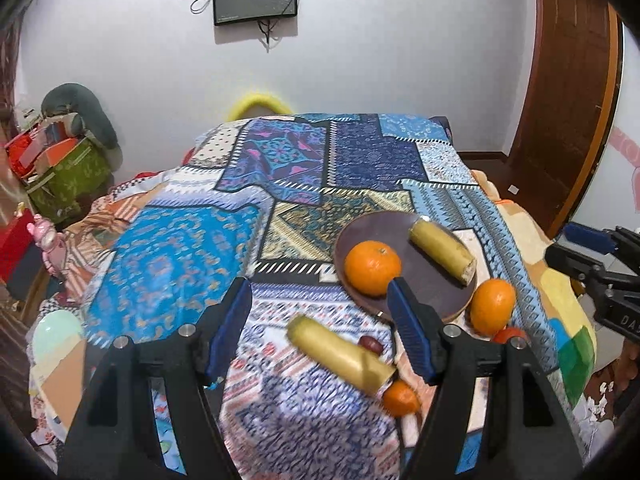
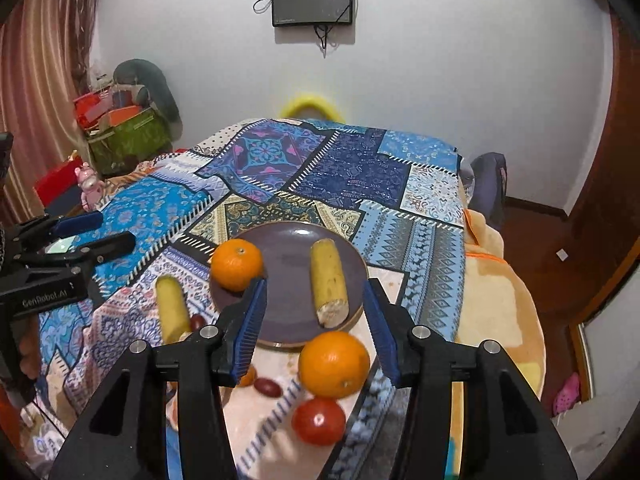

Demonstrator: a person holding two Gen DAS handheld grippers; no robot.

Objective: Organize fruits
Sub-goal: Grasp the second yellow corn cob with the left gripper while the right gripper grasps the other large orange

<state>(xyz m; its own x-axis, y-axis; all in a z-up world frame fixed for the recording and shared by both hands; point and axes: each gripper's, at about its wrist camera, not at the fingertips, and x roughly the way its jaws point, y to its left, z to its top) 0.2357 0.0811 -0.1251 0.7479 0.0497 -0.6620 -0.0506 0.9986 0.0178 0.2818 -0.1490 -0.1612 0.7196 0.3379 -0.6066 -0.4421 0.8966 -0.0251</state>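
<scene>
A dark purple plate [image 1: 430, 276] [image 2: 286, 280] lies on the patterned cloth and holds an orange [image 1: 372, 267] [image 2: 237, 265] and a banana piece [image 1: 442, 255] [image 2: 329, 282]. On the cloth near it lie a second banana piece [image 1: 340, 354] [image 2: 172, 307], a larger orange [image 1: 493, 306] [image 2: 334, 364], a small orange [image 1: 400, 398], a red tomato [image 2: 318, 421] and a dark red date [image 2: 268, 387]. My left gripper [image 1: 320, 320] is open and empty above the loose banana piece. My right gripper [image 2: 316, 322] is open and empty above the larger orange.
The cloth-covered table [image 2: 344, 176] drops off at its right edge onto a yellow blanket [image 2: 496, 304]. A green box with clutter [image 2: 128, 136] and a pink toy [image 2: 90, 184] stand at the left. A wooden door [image 1: 568, 92] is at the right.
</scene>
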